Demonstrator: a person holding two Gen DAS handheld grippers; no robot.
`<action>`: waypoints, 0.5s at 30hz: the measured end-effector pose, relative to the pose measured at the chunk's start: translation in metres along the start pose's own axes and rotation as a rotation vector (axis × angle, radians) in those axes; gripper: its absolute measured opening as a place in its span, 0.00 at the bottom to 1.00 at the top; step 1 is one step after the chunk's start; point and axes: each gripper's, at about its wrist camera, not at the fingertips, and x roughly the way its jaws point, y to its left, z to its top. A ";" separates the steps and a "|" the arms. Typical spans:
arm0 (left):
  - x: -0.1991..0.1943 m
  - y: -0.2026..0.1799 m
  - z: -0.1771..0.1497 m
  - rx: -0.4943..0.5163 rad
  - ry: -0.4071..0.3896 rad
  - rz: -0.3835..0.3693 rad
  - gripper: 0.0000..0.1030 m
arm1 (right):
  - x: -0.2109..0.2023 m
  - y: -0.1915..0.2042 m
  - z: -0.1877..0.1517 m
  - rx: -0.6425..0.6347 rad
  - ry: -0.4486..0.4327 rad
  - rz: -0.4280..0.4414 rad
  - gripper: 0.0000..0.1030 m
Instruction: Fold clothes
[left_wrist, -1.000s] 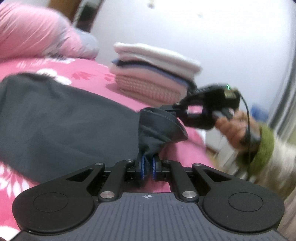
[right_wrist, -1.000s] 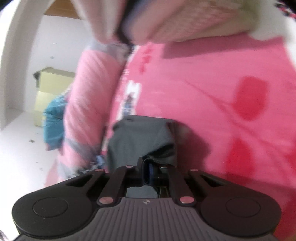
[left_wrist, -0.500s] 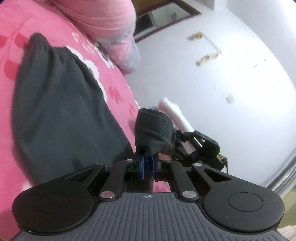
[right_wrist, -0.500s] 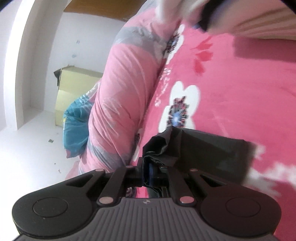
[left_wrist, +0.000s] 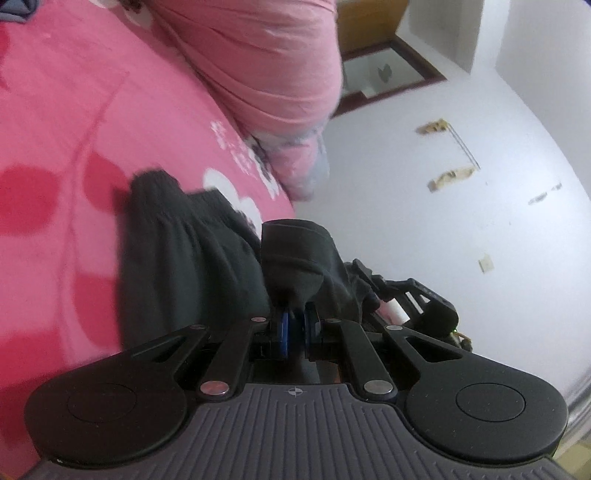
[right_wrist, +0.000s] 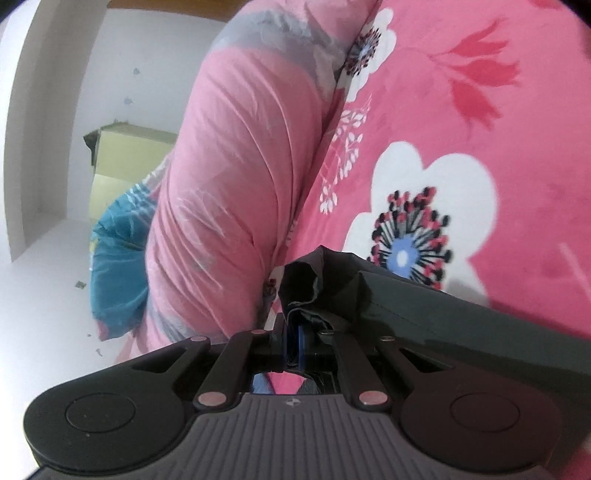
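Trousers (left_wrist: 192, 266) have swung across the bed (left_wrist: 74, 122) toward the pink quilt (left_wrist: 266, 62); we keep both hems pinched, left hand-held gripper (left_wrist: 294, 326) and right hand-held gripper (right_wrist: 293, 341) clamped, halving them.

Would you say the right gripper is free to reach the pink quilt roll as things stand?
Probably not: the right gripper is shut on the dark garment. The quilt roll lies unobstructed just ahead, but the fingers are occupied.
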 end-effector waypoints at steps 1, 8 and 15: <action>-0.002 0.005 0.002 -0.014 -0.009 -0.003 0.06 | 0.010 0.001 0.001 -0.004 0.007 -0.004 0.05; -0.009 0.041 0.010 -0.126 -0.029 -0.009 0.06 | 0.067 0.009 0.008 -0.130 0.145 -0.079 0.52; -0.016 0.052 0.014 -0.223 -0.070 -0.013 0.15 | -0.015 0.052 -0.006 -0.466 -0.013 0.022 0.59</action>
